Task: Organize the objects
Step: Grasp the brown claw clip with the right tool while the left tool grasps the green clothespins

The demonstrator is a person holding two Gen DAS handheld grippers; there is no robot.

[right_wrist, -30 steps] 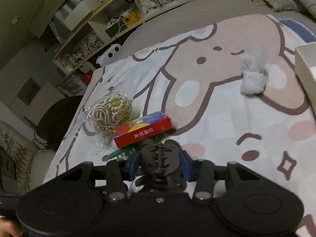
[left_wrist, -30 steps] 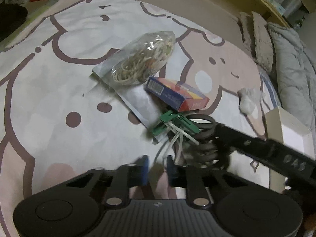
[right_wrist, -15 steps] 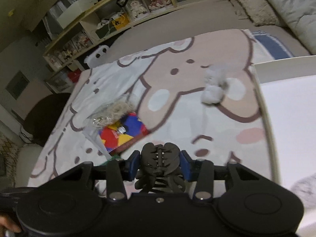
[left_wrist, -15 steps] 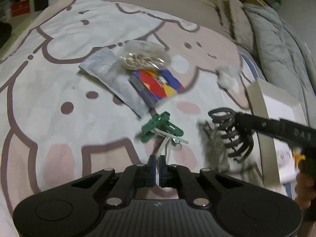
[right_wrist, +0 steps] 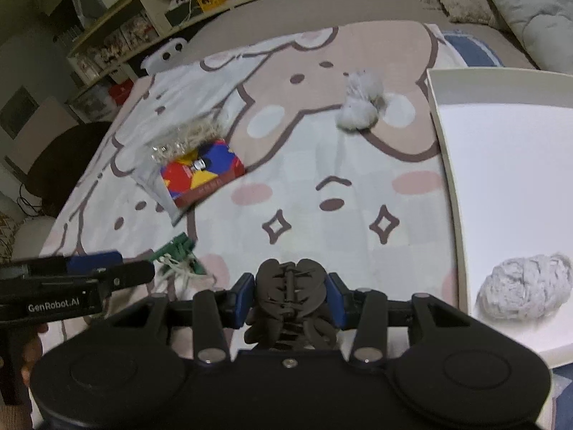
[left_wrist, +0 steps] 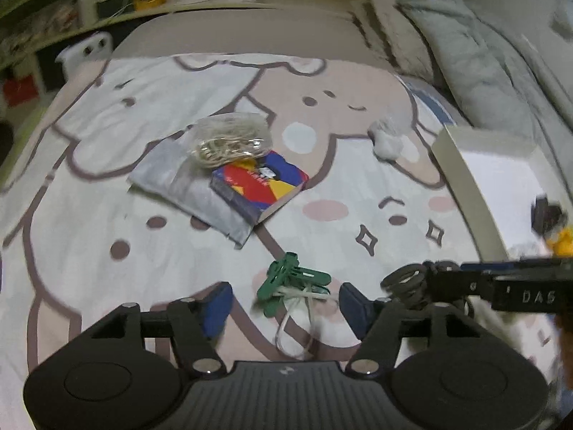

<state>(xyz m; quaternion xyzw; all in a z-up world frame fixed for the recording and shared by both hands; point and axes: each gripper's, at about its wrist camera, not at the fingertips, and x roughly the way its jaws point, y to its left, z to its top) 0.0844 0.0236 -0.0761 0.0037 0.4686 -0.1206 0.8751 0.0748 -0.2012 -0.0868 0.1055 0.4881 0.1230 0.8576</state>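
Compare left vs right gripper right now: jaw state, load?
The left gripper stands wide open and empty, with the green clothespins between its fingers but ungripped; the right gripper is shut on the dark hair claw. The left sits over the blanket; the right is near the white box. Both have blue pads.

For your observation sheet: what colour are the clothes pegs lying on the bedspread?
Green clothes pegs, tied with pale cord; clearest in the left wrist view.
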